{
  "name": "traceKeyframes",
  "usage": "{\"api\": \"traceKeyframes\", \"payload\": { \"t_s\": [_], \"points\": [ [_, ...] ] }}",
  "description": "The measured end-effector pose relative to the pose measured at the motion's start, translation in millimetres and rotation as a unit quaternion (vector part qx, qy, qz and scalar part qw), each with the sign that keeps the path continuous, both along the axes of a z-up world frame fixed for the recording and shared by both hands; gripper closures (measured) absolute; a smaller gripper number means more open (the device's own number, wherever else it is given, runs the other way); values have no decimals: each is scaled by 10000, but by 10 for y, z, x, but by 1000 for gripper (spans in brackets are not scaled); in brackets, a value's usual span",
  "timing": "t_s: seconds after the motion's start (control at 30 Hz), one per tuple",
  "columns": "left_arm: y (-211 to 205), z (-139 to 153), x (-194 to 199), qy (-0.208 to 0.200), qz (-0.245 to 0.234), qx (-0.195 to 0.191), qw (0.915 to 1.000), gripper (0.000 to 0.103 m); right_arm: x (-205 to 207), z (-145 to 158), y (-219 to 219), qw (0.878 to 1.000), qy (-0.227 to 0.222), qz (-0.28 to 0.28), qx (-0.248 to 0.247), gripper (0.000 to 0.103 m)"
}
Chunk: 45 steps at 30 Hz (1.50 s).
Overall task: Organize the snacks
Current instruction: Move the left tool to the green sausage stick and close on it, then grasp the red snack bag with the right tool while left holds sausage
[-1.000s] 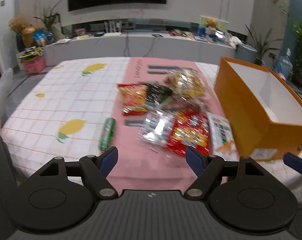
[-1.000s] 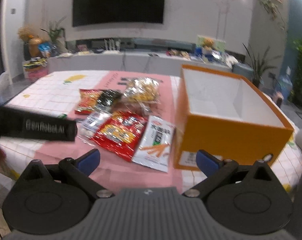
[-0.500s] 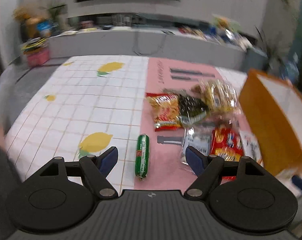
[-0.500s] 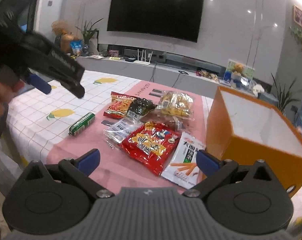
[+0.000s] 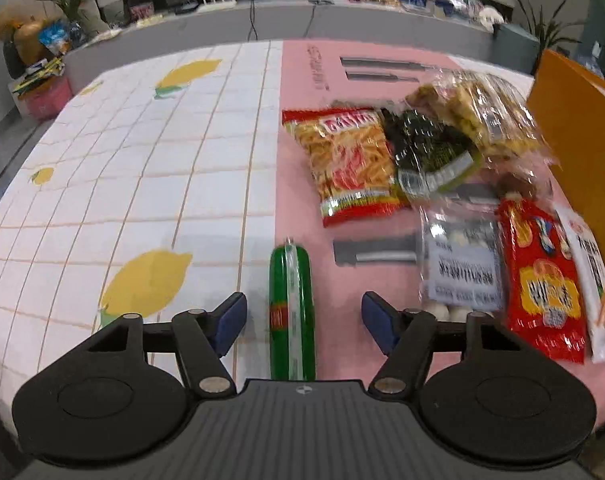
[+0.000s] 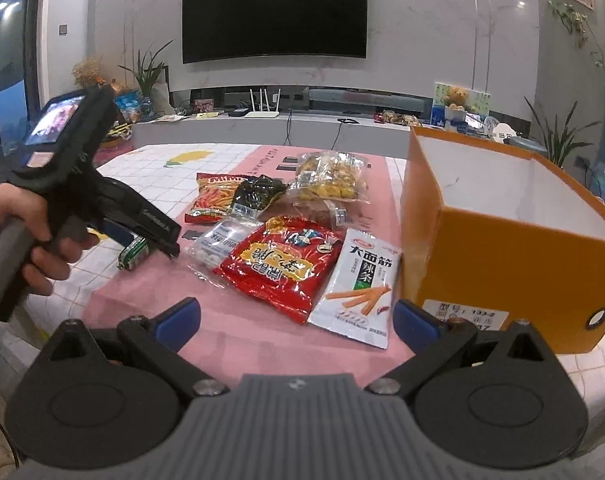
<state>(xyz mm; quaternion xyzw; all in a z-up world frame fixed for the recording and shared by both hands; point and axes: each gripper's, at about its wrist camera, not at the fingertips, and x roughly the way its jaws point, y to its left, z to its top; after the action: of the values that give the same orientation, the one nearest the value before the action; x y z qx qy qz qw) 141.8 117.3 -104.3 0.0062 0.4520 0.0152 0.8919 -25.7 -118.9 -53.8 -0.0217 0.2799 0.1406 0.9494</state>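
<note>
— Green, that sausage stick (image 5: 292, 312); it lies on the tabletop (image 5: 142, 184) right at the seam where the lemon-print cloth meets the pink mat (image 5: 302, 128). See how it sits to the left tool (image 5: 304, 322)?

— Yes. Its long axis runs straight away from the tool, along the line the fingers point, and it lies in the gap between the two blue pads (image 5: 230, 322). It looks a shade nearer the left-hand pad.

— Has it got hold of it?

— Not yet. The jaws have just been closing, but they stand partly open, with bare cloth showing on both sides of the stick. Nothing is gripped.

— So squeezing across the narrow width should catch it?

— I'd judge so, since the pads face its long sides.

— And the right tool (image 6: 296, 316)?

— Wide open and empty, low over the near edge of the mat, well apart from the stick. It is closer to the white carrot-stick packet (image 6: 358, 288) and the orange box (image 6: 502, 256). The left is plainly nearer; from the right-hand view the person's hand (image 6: 30, 240) has it tilted down over the stick.
</note>
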Motion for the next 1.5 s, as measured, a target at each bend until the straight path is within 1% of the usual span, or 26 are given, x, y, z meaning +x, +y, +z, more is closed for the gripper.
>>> {"api": "traceKeyframes", "payload": {
  "t_s": [0.03, 0.07, 0.1, 0.13, 0.17, 0.2, 0.23, 0.43, 0.57, 0.63, 0.7, 0.77, 0.83, 0.9, 0.97, 1.03, 1.1, 1.17, 1.3, 1.33, 1.43, 1.5],
  "points": [
    [8, 5, -4, -47, 22, -18, 10000, 31, -2, -3, -2, 10000, 3, 5, 4, 3],
    [26, 13, 4, -77, 54, -54, 9999, 38, -7, -8, 3, 10000, 4, 9, 7, 3],
    [34, 14, 8, -116, 81, -79, 9999, 43, -4, -11, 8, 10000, 3, 14, 3, 3],
    [45, 21, 0, -141, 132, -84, 9998, 53, -2, -11, 9, 10000, -1, 20, -6, 3],
    [57, 33, -8, -159, 215, -88, 9996, 70, -12, -9, 13, 10000, -12, 15, -18, 3],
    [76, 45, -1, -151, 294, -84, 9994, 75, -18, -8, 20, 10000, -32, 9, -29, 3],
    [93, 56, -11, -120, 344, -114, 9993, 77, -24, -5, 21, 10000, -44, 10, -29, 3],
    [137, 87, -66, 23, 302, -148, 9994, 78, -35, 41, 96, 9999, -118, 92, -46, 3],
    [213, 98, -115, 89, 383, -328, 9987, 78, 1, 108, 212, 9998, -154, 128, 44, 3],
    [251, 105, -147, 117, 420, -419, 9982, 78, 75, 119, 323, 9998, -56, 126, -135, 3],
    [279, 109, -170, 135, 449, -473, 9978, 78, 132, 108, 419, 9993, -55, 215, -315, 3],
    [299, 110, -183, 138, 470, -515, 9975, 78, 226, 74, 502, 9989, 27, 218, -412, 3],
    [320, 111, -177, 132, 499, -577, 9970, 78, 329, 41, 542, 9992, 166, 181, -330, 3],
    [342, 110, -173, 135, 555, -650, 9963, 78, 465, 17, 532, 9987, 464, 197, 108, 3],
    [357, 110, -172, 139, 578, -699, 9958, 78, 597, -4, 521, 9966, 694, -28, 450, 3],
    [376, 111, -169, 144, 597, -748, 9953, 78, 738, -29, 505, 9937, 870, -319, 628, 3],
    [394, 112, -167, 150, 642, -817, 9945, 78, 876, -66, 516, 9905, 1022, -644, 664, 3],
    [405, 113, -166, 157, 690, -875, 9936, 78, 1027, -124, 554, 9883, 1152, -835, 556, 3],
    [409, 114, -158, 169, 716, -903, 9932, 78, 1257, -240, 607, 9814, 1411, -1286, 179, 3],
    [401, 113, -155, 172, 714, -887, 9933, 78, 1303, -263, 608, 9794, 1479, -1364, 188, 3],
    [382, 114, -157, 173, 694, -825, 9940, 78, 1393, -278, 627, 9795, 1505, -1329, 174, 3],
    [369, 114, -166, 174, 683, -797, 9943, 77, 1439, -294, 659, 9811, 1500, -1225, 6, 3]
  ]
}}
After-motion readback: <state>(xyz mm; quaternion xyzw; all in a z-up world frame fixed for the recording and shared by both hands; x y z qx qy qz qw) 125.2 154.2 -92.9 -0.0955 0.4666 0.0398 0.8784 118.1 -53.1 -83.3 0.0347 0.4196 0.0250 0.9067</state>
